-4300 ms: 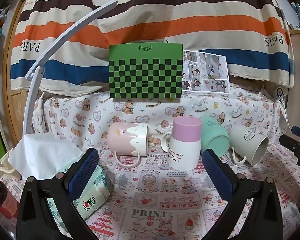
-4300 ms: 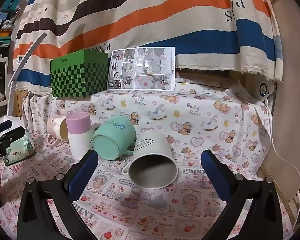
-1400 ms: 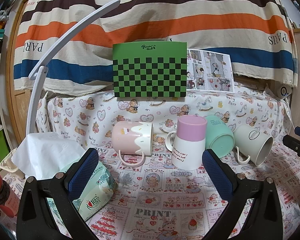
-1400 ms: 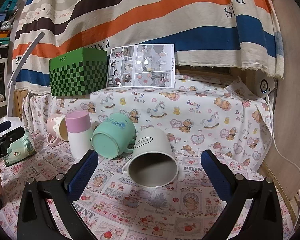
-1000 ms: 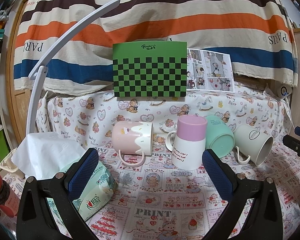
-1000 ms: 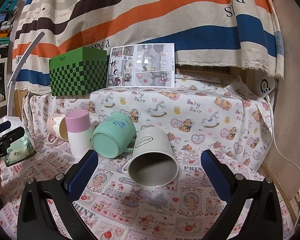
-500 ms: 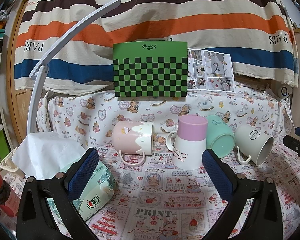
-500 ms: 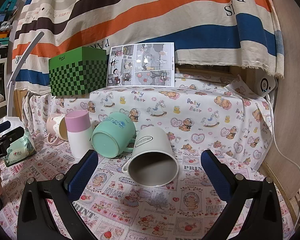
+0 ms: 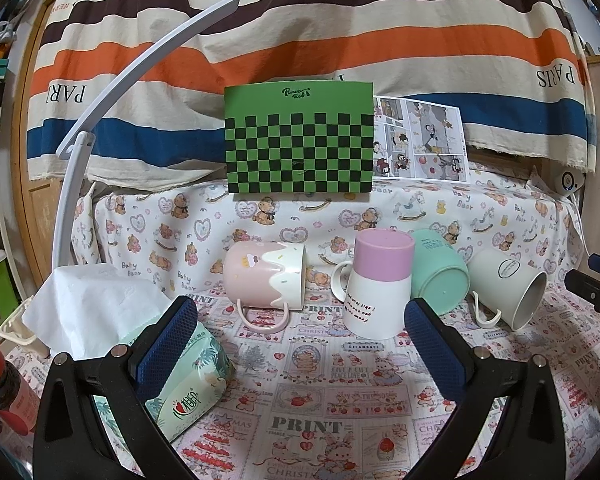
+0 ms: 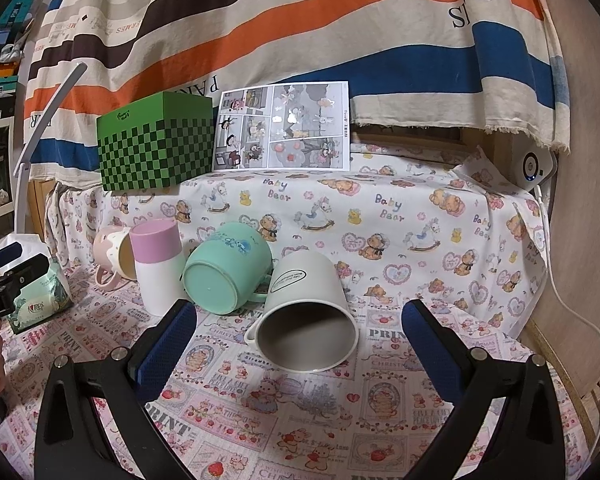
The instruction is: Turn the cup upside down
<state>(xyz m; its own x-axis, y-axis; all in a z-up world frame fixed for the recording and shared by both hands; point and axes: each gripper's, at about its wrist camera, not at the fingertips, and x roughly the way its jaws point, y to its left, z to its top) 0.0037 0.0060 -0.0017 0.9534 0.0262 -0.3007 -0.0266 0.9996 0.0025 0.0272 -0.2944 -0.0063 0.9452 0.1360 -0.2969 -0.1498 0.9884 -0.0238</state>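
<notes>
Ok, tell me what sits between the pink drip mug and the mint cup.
The pink-and-white cup, standing upside down, sits between the pink drip mug and the mint cup; the left wrist view shows it best.

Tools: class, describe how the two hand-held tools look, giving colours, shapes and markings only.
Both match. The left tool and the right tool each have two black angular arms with silver screws, tipped with blue dimpled pads. Seen from the right wrist view, the left tool's black body carries white lettering.

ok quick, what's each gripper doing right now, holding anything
Left gripper: jaws open, holding nothing.
Right gripper: jaws open, holding nothing; the white mug lies on its side ahead of it.
</notes>
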